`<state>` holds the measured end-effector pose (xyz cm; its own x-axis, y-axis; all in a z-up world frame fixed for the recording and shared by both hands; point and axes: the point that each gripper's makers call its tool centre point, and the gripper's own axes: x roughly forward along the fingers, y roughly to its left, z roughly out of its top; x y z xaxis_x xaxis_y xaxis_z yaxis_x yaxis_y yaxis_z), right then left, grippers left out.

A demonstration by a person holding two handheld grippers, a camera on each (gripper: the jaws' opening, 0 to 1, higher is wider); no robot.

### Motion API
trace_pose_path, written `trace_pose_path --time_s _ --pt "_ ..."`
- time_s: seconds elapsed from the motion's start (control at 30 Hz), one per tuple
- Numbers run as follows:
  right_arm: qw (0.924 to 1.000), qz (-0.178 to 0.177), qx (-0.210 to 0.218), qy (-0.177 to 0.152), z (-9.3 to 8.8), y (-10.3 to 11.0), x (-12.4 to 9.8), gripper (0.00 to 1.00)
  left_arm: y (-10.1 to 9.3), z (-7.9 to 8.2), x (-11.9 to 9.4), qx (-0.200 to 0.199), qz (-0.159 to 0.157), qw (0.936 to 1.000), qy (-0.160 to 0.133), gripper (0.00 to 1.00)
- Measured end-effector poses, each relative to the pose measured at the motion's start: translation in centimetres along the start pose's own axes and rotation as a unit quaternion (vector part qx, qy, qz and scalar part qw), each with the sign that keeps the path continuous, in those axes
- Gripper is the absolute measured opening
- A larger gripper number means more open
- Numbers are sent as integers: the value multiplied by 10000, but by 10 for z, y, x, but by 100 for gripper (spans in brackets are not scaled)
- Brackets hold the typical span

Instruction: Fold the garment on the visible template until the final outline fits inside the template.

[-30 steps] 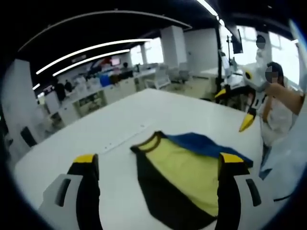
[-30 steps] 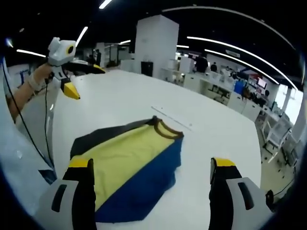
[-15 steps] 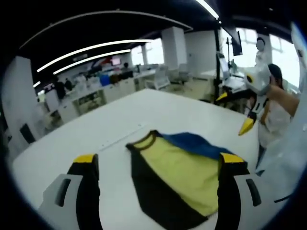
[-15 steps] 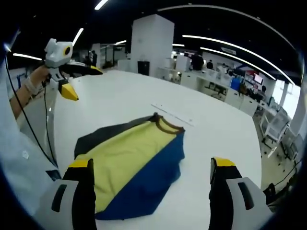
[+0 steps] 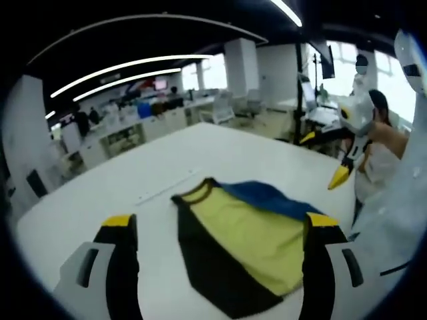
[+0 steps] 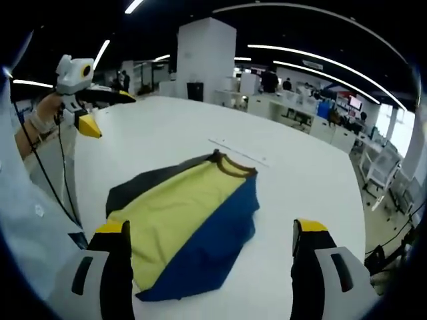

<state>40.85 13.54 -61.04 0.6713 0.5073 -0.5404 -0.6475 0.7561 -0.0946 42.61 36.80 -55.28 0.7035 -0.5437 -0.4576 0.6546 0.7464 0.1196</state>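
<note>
A folded garment [image 5: 243,243] lies flat on the white table [image 5: 133,180]; it is yellow in the middle, with a black side, a blue side and a dark collar. In the right gripper view the same garment [image 6: 187,217] lies with its collar pointing away. My left gripper [image 5: 220,222] is open and held above the table, short of the cloth, holding nothing. My right gripper [image 6: 211,228] is open too, also above the cloth. Each gripper appears in the other's view, raised in a hand: the right gripper [image 5: 347,143] and the left gripper [image 6: 80,87].
A thin pale strip [image 6: 237,152] lies on the table beyond the collar. The person's white sleeve [image 5: 393,220] and a black cable [image 6: 53,180] are near the table's edge. Desks, chairs and a white pillar [image 6: 210,60] stand behind.
Both cameras have drifted a little, so the garment sits slightly differently in each view. The garment itself has not moved, and both grippers have stayed open.
</note>
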Motion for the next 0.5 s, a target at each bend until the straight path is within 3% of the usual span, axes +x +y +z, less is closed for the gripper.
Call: trace_pose_path --time_s 0.5 --pt "9987 -166 22 480 -45 19 0 100 -4 -7 -6 -29 75 9999 95 100"
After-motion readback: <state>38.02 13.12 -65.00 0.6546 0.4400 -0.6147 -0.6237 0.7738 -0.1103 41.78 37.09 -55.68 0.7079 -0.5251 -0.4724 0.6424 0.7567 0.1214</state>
